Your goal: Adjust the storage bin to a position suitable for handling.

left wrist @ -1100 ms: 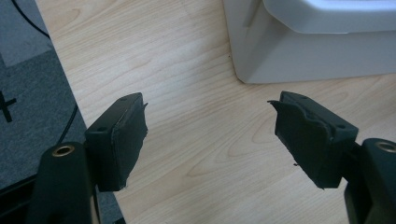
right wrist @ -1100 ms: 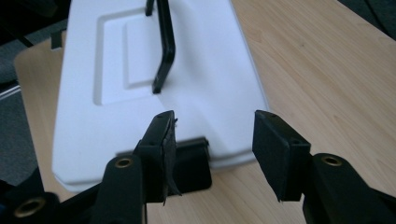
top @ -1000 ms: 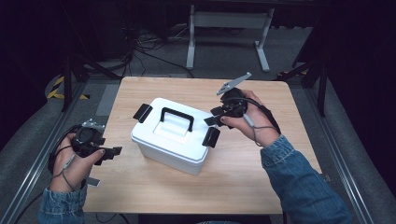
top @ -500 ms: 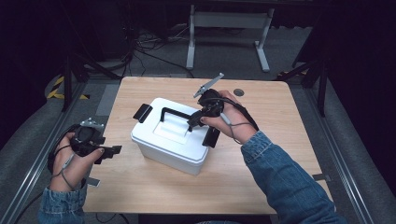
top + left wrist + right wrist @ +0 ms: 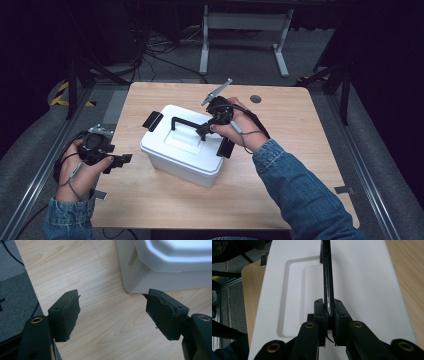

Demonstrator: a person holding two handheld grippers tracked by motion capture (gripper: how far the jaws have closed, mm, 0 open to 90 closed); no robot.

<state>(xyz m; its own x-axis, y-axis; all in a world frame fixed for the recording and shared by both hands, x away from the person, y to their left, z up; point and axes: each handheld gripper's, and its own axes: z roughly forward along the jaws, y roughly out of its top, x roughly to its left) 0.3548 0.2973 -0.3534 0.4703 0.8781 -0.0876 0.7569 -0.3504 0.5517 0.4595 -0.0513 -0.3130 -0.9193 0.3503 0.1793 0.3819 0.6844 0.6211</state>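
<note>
- Lower left of the high view: left hand-held gripper (image 5: 118, 159) hovering at the desk (image 5: 310, 150) edge, jaws spread wide and empty, aimed toward the near corner of the box.
- Left gripper view: bare wood between the two black pads (image 5: 67, 312), white box wall in the upper right of the frame, apart from them.
- Centre of the high view: white lidded box (image 5: 182, 165) sitting square on the desk, slightly turned; rigid plastic, smooth matte walls, stepped lid with a recessed panel, black latches at both ends, one latch (image 5: 152, 121) showing toward the upper left.
- Just beyond: right hand-held gripper (image 5: 204, 131), jaws just closed, clamped on the black carry handle (image 5: 186, 122) standing upright over the lid; thin bar pinched between the pads in the right gripper view (image 5: 328, 290).
- Judged stiff, probably light unless loaded, slick on the walls; handle the sure hold, gripped mid-bar to avoid tilting.
- Far edge: small dark grommet (image 5: 255, 99) in the desk top.
</note>
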